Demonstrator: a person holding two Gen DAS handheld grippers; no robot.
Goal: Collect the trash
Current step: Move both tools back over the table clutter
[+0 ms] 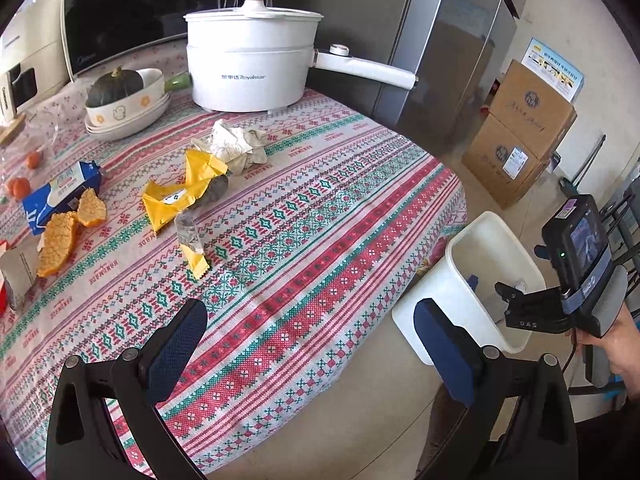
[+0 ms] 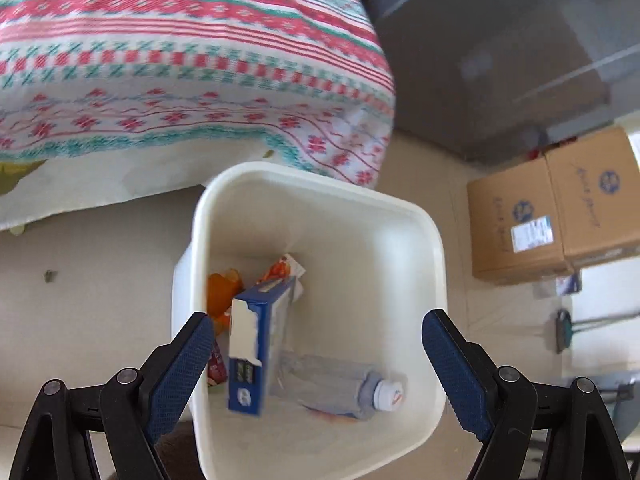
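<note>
My left gripper (image 1: 310,328) is open and empty above the table's near edge. Trash lies on the patterned tablecloth (image 1: 320,220): a yellow wrapper (image 1: 180,196), crumpled paper (image 1: 236,144), orange peels (image 1: 64,236) and a blue carton (image 1: 60,196). My right gripper (image 2: 318,344) is open over the white bin (image 2: 420,240) on the floor; it also shows in the left wrist view (image 1: 516,296) above the bin (image 1: 464,292). A blue box (image 2: 256,340) sits tilted in the bin with a plastic bottle (image 2: 340,388) and orange scraps (image 2: 220,292).
A white electric pot (image 1: 252,68), a bowl with a green squash (image 1: 120,100) and a microwave (image 1: 120,12) stand at the table's back. A grey fridge (image 1: 440,40) and stacked cardboard boxes (image 1: 520,132) stand beyond the bin.
</note>
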